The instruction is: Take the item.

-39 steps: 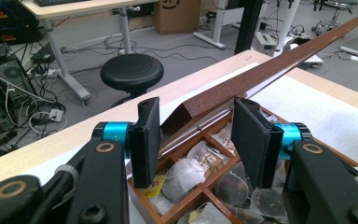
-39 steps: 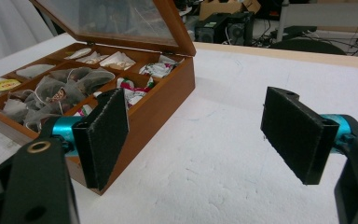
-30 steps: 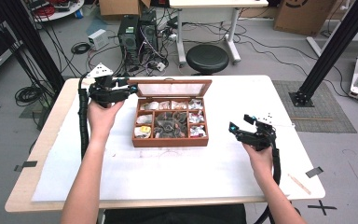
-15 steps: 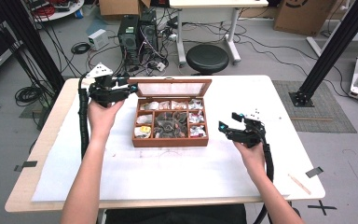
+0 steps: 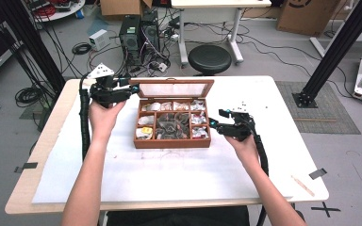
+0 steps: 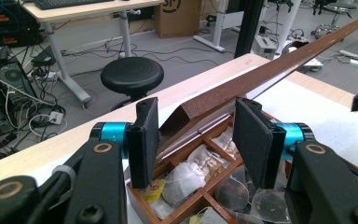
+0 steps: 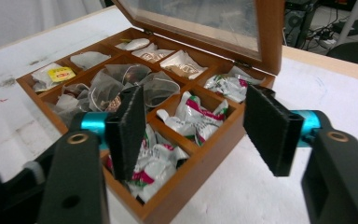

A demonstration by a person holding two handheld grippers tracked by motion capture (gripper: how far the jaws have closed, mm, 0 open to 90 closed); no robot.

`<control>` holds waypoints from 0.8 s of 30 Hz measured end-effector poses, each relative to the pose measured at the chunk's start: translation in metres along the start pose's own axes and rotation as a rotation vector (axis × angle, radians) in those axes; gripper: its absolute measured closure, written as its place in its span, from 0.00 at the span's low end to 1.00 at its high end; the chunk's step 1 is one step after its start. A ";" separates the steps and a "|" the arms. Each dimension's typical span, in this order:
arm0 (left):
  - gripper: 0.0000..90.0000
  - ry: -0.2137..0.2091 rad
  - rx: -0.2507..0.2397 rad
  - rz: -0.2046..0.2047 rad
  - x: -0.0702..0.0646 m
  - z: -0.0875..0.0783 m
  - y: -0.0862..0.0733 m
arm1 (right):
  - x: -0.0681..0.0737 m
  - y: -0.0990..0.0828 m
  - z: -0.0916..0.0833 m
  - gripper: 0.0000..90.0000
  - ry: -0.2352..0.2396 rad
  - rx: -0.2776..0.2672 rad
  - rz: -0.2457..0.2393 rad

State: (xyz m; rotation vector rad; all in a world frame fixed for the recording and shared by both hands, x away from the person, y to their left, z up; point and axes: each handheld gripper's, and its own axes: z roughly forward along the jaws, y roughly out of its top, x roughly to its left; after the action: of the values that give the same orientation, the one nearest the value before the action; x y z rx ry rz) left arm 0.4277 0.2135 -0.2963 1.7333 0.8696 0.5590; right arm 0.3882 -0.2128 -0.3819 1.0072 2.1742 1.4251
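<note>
A wooden box (image 5: 172, 143) of tea bags (image 7: 191, 112) in compartments stands mid-table, its glass lid (image 5: 172, 89) raised. My left gripper (image 5: 131, 92) is at the lid's top left corner. In the left gripper view its jaws (image 6: 196, 126) straddle that corner of the lid (image 6: 261, 79), and the left pad stands clear of it. My right gripper (image 5: 215, 123) hovers just off the box's right side. It is open with nothing between the jaws, which have just been closing. In the right gripper view it (image 7: 196, 126) faces the box's near corner (image 7: 200, 163).
A white sheet (image 5: 169, 174) covers the tabletop. A strip of tape (image 5: 316, 173) and a thin wooden stick (image 5: 303, 184) lie near the right front corner. Behind the table stand a black stool (image 5: 209, 59) and computer towers (image 5: 132, 30) among cables.
My right gripper has moved left towards the right side of the box, its jaws narrower. The left gripper and the lid have stayed put.
</note>
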 end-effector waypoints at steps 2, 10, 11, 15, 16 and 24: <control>0.57 0.001 0.000 0.000 0.000 0.000 0.000 | 0.000 0.002 0.006 0.48 0.007 -0.004 -0.003; 0.57 0.001 0.000 0.000 0.000 0.000 0.000 | 0.006 0.012 0.034 0.56 0.039 0.062 -0.015; 0.57 0.002 0.000 0.002 0.000 0.000 0.000 | 0.006 0.014 0.037 0.57 0.042 0.069 -0.019; 0.57 0.002 -0.001 -0.002 0.000 0.000 0.000 | 0.009 0.018 0.052 0.64 0.059 0.104 -0.021; 0.57 0.004 -0.001 -0.001 0.000 0.000 0.000 | 0.009 0.019 0.055 0.65 0.062 0.114 -0.017; 0.57 0.003 0.000 0.001 0.000 0.000 0.000 | 0.013 0.023 0.076 0.71 0.072 0.163 -0.029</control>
State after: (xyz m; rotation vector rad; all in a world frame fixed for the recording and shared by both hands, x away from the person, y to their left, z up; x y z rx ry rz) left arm 0.4275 0.2132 -0.2961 1.7339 0.8703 0.5622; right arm 0.4351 -0.1485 -0.3925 0.9884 2.3796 1.3071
